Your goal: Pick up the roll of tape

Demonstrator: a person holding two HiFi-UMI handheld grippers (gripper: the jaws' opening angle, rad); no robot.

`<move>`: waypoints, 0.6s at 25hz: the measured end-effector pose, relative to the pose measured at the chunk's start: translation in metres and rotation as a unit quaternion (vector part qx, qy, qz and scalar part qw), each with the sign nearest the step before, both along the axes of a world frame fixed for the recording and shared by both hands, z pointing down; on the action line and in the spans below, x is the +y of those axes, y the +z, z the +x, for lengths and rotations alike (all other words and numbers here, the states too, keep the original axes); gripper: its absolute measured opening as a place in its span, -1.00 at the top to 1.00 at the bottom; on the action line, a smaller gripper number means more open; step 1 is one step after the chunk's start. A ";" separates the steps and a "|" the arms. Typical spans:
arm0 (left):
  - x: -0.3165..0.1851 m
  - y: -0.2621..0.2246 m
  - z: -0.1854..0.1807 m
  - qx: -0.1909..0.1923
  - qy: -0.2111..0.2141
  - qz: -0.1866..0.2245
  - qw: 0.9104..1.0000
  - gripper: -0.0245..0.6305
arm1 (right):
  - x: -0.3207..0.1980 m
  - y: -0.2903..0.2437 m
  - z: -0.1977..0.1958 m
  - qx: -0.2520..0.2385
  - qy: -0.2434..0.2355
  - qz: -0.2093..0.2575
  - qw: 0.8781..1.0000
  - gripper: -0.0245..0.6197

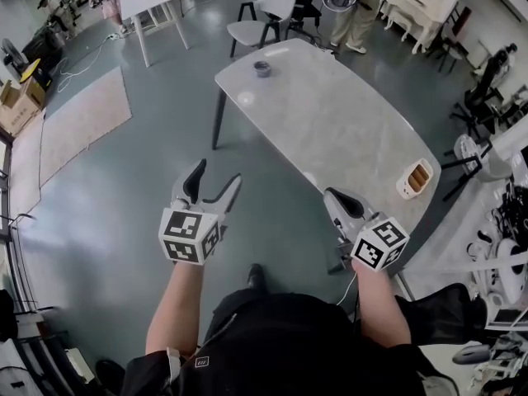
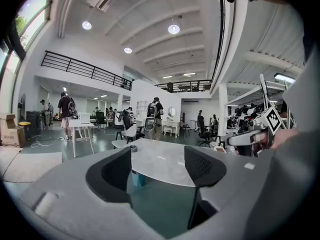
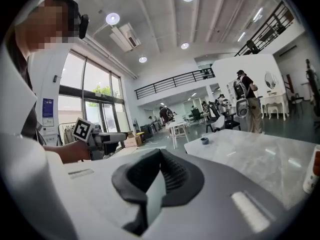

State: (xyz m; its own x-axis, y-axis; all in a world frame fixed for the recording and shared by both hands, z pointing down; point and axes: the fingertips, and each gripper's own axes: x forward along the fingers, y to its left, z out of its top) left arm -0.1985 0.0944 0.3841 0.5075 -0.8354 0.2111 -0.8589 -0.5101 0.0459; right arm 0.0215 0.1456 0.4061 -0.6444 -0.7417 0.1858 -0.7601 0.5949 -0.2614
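Roll of tape [image 1: 262, 69] on table [image 1: 330, 130], far end; container [image 1: 415, 178] at right edge.

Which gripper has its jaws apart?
The left gripper: its jaws are spread wide with nothing between them. The right gripper has its jaws pressed together, and they hold nothing either.

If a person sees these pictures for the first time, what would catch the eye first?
First come the two hand-held grippers low in the head view, each with a black-and-white marker cube: the left gripper is open and empty, and the right gripper is shut on nothing. Beyond them stretches the long pale table, with the small roll of tape near its far end.
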 end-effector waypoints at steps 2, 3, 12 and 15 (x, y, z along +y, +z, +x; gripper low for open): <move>-0.023 0.005 -0.008 -0.004 0.006 -0.004 1.000 -0.08 | -0.026 0.003 -0.018 -0.003 -0.007 -0.005 1.000 0.91; -0.031 0.007 -0.009 -0.007 0.010 -0.005 1.000 -0.08 | -0.036 0.004 -0.026 -0.004 -0.011 -0.007 1.000 0.91; -0.087 0.011 -0.044 -0.005 -0.003 -0.005 1.000 -0.08 | -0.104 -0.002 -0.074 -0.006 -0.038 -0.006 0.999 0.91; -0.111 0.009 -0.051 -0.004 -0.014 -0.001 1.000 -0.08 | -0.128 0.003 -0.075 -0.010 -0.047 -0.011 0.999 0.91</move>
State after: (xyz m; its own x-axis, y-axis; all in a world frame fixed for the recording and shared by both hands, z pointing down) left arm -0.2495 -0.0168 0.3929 0.4818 -0.8491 0.2166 -0.8734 -0.4853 0.0404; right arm -0.0530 0.0178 0.4092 -0.7151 -0.6736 0.1869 -0.6953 0.6578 -0.2897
